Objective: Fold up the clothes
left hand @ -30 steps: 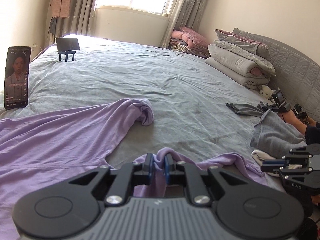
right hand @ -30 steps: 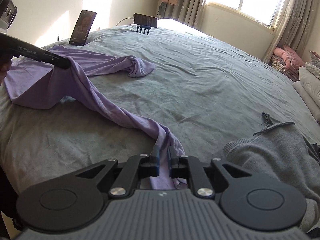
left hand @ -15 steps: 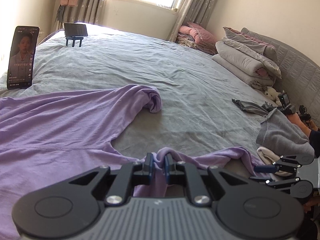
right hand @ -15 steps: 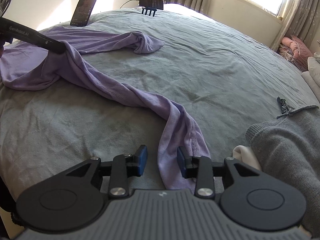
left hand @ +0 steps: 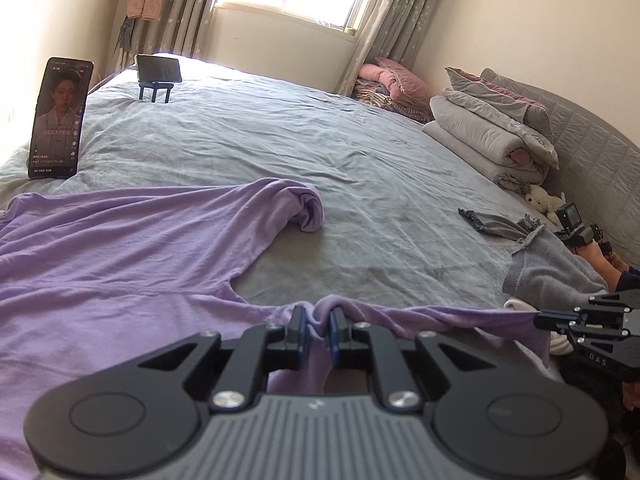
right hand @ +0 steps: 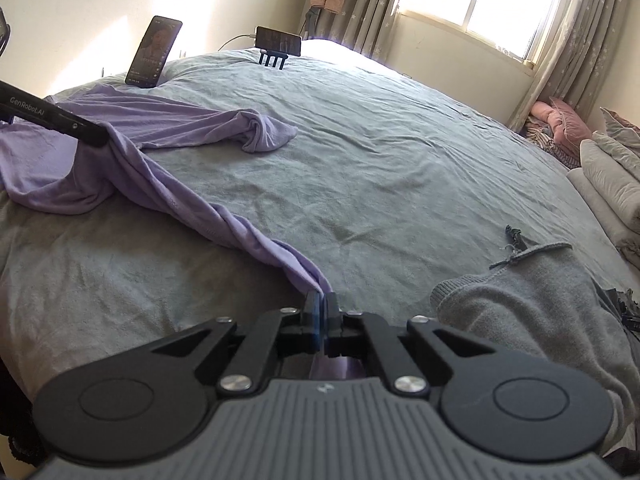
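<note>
A grey bed carries a purple shirt spread across its near left side, with a grey sweater lying to the right. The left gripper is clamped on a bunched fold of the shirt. The right gripper is clenched on the end of its twisted sleeve.

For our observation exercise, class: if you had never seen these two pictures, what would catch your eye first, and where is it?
The purple garment stands out, spread over the near left of the grey bed, one twisted strip stretched between the two grippers. The left gripper and the right gripper are each shut on it. Next come the lit phone propped upright at the bed's far left edge and the grey knit garment heaped to the right.
</note>
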The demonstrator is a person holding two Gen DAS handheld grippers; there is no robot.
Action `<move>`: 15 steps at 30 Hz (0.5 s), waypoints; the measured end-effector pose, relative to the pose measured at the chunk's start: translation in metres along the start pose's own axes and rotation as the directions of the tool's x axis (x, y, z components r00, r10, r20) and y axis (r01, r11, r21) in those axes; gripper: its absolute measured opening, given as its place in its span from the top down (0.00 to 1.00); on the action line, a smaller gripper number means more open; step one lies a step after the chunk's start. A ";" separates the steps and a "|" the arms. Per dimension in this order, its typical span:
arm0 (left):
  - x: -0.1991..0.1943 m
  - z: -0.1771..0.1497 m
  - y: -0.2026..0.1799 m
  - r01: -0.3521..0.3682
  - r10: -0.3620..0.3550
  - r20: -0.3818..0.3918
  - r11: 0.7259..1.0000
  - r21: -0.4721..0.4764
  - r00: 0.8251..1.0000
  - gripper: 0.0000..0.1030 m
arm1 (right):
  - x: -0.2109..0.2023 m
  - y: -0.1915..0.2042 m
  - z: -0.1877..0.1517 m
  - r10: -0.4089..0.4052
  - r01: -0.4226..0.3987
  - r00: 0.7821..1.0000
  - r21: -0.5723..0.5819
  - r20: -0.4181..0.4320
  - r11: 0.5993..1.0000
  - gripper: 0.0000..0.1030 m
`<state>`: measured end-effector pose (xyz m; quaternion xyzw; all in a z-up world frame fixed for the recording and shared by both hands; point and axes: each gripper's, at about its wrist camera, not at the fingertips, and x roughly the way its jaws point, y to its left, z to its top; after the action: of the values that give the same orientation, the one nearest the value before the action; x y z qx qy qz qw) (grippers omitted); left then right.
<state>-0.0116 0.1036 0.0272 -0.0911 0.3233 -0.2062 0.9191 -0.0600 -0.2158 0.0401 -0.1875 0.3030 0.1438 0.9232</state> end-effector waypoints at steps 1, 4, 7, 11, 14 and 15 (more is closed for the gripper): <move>-0.004 0.000 0.000 0.002 -0.002 0.007 1.000 -0.002 1.000 0.89 | -0.006 -0.001 0.002 -0.009 0.009 1.000 -0.005 0.011 1.000 1.00; -0.016 -0.001 0.001 0.011 -0.011 0.027 1.000 -0.004 1.000 0.89 | -0.024 -0.003 0.009 -0.036 0.037 0.998 -0.017 0.043 0.999 1.00; -0.024 -0.003 0.003 0.016 -0.016 0.039 1.000 -0.007 0.999 0.89 | -0.035 -0.004 0.015 -0.054 0.056 0.997 -0.024 0.063 0.998 1.00; -0.023 -0.004 0.010 -0.004 0.006 0.033 0.999 -0.041 0.999 0.89 | -0.020 -0.003 0.014 -0.019 0.018 0.999 0.006 0.031 1.000 1.00; -0.022 -0.005 0.010 -0.005 0.006 0.029 0.999 -0.042 1.000 0.89 | -0.011 0.008 0.009 0.041 -0.041 0.999 0.005 0.005 0.999 0.85; -0.022 -0.005 0.010 -0.006 0.007 0.026 0.999 -0.036 1.000 0.89 | -0.010 0.012 0.008 0.053 -0.053 0.999 0.000 -0.001 0.999 0.80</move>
<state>-0.0268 0.1218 0.0329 -0.1094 0.3150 -0.1959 0.9222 -0.0680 -0.2033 0.0489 -0.1794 0.3083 0.1679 0.9190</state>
